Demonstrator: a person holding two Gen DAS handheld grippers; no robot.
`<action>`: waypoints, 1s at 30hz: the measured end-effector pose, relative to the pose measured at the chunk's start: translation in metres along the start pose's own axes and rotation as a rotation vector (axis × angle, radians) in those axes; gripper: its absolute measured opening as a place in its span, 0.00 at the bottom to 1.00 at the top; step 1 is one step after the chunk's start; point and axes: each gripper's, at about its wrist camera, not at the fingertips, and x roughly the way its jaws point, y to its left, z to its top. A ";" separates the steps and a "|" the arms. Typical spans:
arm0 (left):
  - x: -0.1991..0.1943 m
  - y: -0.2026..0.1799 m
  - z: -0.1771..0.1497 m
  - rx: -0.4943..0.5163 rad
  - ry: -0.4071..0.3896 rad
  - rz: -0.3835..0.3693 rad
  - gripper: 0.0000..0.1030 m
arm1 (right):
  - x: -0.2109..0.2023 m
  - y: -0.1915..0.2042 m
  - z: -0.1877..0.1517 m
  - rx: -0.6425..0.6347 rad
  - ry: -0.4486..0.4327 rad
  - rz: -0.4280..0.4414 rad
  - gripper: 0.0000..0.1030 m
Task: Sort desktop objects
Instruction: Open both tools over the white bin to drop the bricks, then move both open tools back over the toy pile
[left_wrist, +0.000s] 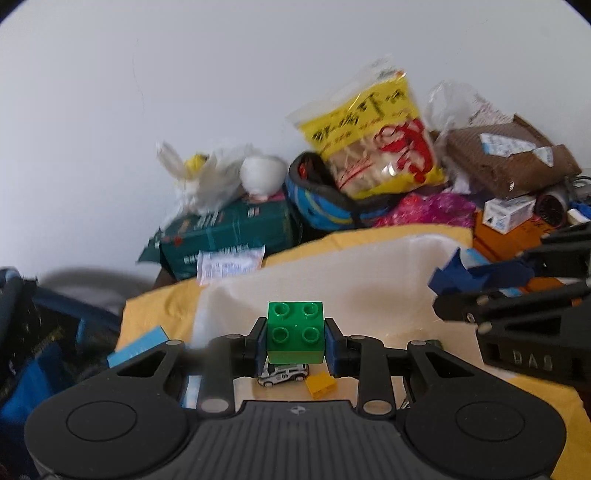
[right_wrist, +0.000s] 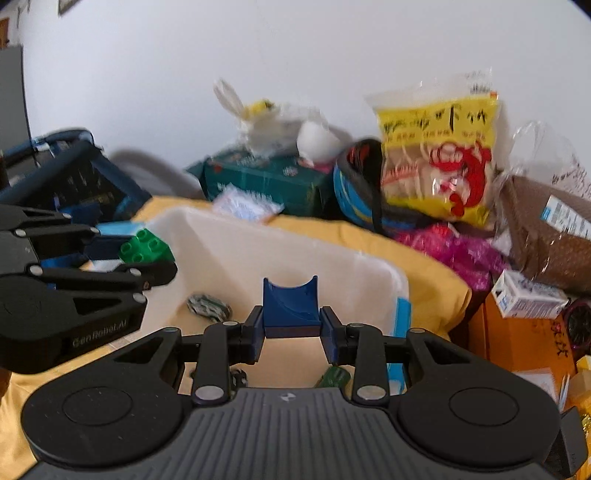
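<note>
Currently, a green four-stud plastic building brick (left_wrist: 295, 332) is clamped between the blue-padded fingers of the left gripper (left_wrist: 295, 341) and is held in the air above a shallow white plastic bin (right_wrist: 229, 254). A dark blue plastic block with a curved, scooped top (right_wrist: 290, 308) is clamped in the same manner by the right gripper (right_wrist: 291, 325), also over the bin. Both pieces are gripped on opposite flat sides, which is judged to keep them from twisting while they are carried.

The bin is set on a yellow cloth (right_wrist: 424, 273) and appears to serve as the collecting place for small toys. Directly under the green brick, a white toy car with dark markings (left_wrist: 283, 373) and a small yellow brick (left_wrist: 320, 384) are seen on the bin floor. From the right wrist view, a second patterned toy car (right_wrist: 208, 306) and a small green toy (right_wrist: 334, 376) are also seen inside.

The two grippers are held near each other above the bin, so contact between them is to be avoided on lowering. Behind the bin, clutter is stacked against the wall: a yellow snack bag with a red prawn print (right_wrist: 439, 162), a dark green carton (right_wrist: 266, 177), and a brown parcel (left_wrist: 509, 155). None of it lies over the bin opening.
</note>
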 end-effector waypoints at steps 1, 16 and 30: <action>0.004 -0.001 0.000 -0.004 0.019 -0.001 0.33 | 0.002 0.000 -0.003 0.002 0.015 0.002 0.39; -0.035 -0.003 -0.009 0.021 -0.032 -0.005 0.67 | -0.030 0.007 -0.014 -0.032 -0.004 0.024 0.58; -0.102 -0.021 -0.037 -0.004 -0.076 0.003 0.68 | -0.068 0.021 -0.039 -0.058 -0.020 0.018 0.66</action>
